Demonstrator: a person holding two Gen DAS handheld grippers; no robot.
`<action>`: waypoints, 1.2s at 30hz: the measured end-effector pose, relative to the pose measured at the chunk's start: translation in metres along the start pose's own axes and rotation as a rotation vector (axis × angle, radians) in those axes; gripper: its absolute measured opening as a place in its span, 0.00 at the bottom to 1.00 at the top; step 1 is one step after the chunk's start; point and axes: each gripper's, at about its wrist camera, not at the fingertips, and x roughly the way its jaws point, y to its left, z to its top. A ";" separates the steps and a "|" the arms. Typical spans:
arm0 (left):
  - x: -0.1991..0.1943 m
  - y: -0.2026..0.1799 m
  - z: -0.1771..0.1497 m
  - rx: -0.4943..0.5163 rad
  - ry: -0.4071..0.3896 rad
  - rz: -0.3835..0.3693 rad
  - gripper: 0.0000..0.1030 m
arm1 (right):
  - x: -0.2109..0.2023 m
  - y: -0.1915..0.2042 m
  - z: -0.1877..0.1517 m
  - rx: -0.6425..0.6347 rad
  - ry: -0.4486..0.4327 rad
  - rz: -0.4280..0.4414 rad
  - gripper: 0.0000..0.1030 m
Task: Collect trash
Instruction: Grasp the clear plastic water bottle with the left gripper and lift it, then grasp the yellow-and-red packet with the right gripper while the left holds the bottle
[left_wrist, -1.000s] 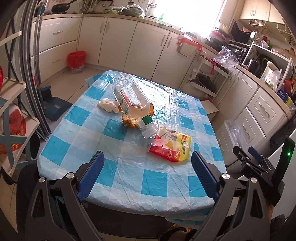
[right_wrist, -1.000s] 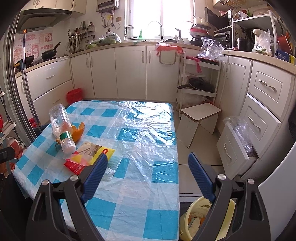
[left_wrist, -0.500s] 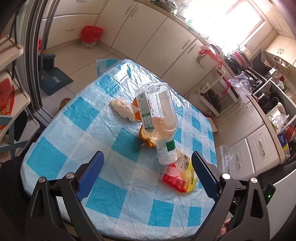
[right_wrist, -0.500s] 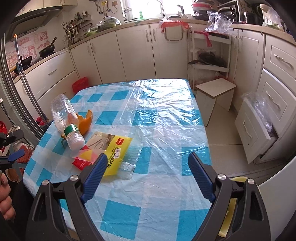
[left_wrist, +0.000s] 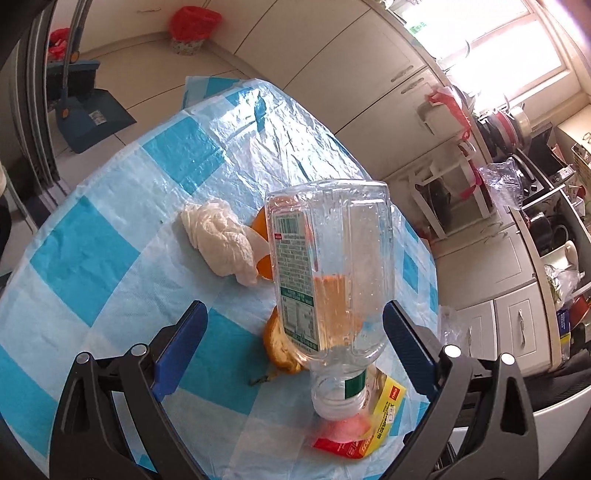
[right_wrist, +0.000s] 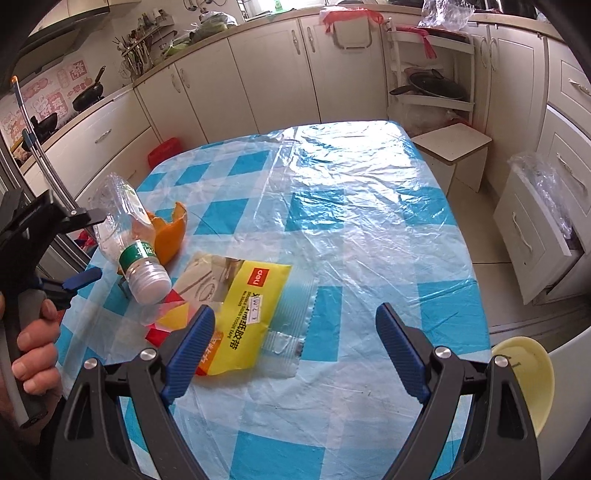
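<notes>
A clear plastic bottle (left_wrist: 332, 266) with a green label and a little orange liquid lies on the blue-checked table (left_wrist: 92, 258), its cap resting on a yellow-and-red packet (left_wrist: 373, 421). Orange peel (left_wrist: 280, 347) and a crumpled white tissue (left_wrist: 218, 240) lie beside it. My left gripper (left_wrist: 291, 314) is open, its pads wide apart on either side of the bottle's body without touching it. In the right wrist view, my right gripper (right_wrist: 295, 314) hangs open over the packet (right_wrist: 251, 295), with the bottle (right_wrist: 129, 236), the peel (right_wrist: 171, 232) and the left gripper (right_wrist: 86, 247) at the left.
A clear plastic sheet covers the tablecloth (right_wrist: 369, 206). A yellow tub (right_wrist: 524, 376) sits on the floor off the table's near right corner. A white stool (right_wrist: 450, 147) and an open drawer (right_wrist: 532, 236) stand to the right. A red bin (left_wrist: 192, 29) and a blue dustpan (left_wrist: 92, 118) are on the floor beyond.
My left gripper has come down and in close to the bottle, rolling as it went. My right gripper has dropped toward the yellow packet. Nothing on the table has moved.
</notes>
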 end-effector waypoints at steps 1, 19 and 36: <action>0.003 -0.001 0.003 -0.002 0.002 -0.001 0.90 | 0.001 0.001 0.000 -0.004 0.002 0.001 0.83; 0.029 -0.008 0.015 -0.030 0.073 -0.138 0.65 | 0.015 0.006 -0.001 -0.004 0.038 0.028 0.83; -0.073 0.042 -0.004 0.044 0.065 -0.151 0.65 | 0.015 0.004 -0.002 -0.005 0.039 0.013 0.83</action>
